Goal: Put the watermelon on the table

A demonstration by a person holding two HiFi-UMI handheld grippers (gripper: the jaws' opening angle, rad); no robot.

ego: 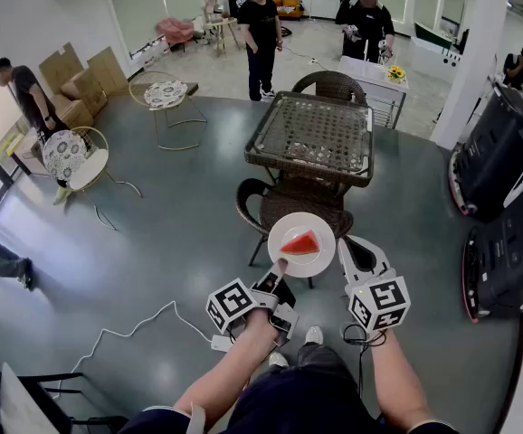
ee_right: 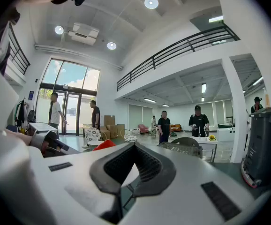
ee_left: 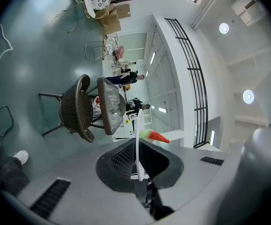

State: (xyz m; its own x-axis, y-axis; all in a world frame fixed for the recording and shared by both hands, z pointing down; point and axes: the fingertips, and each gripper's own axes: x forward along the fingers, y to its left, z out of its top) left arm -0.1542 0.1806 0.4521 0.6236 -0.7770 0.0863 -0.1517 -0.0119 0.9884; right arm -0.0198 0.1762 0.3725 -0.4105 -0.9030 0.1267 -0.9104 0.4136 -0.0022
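A red watermelon slice (ego: 300, 242) lies on a white plate (ego: 320, 259) held in the air above a wicker chair (ego: 293, 204). My left gripper (ego: 280, 266) is shut on the plate's near rim. In the left gripper view the plate (ee_left: 138, 144) stands edge-on between the jaws, with the slice (ee_left: 154, 136) beyond it. My right gripper (ego: 345, 240) is shut on nothing, just beside the plate's right rim. Its own view shows the slice (ee_right: 105, 144) past its left jaw. The glass-topped wicker table (ego: 311, 134) stands behind the chair.
A second wicker chair (ego: 332, 84) sits behind the table. Black machines (ego: 506, 197) line the right side. A white cable (ego: 135, 328) runs over the floor at my left, and round patterned chairs (ego: 76, 156) stand further left. Several people stand at the back.
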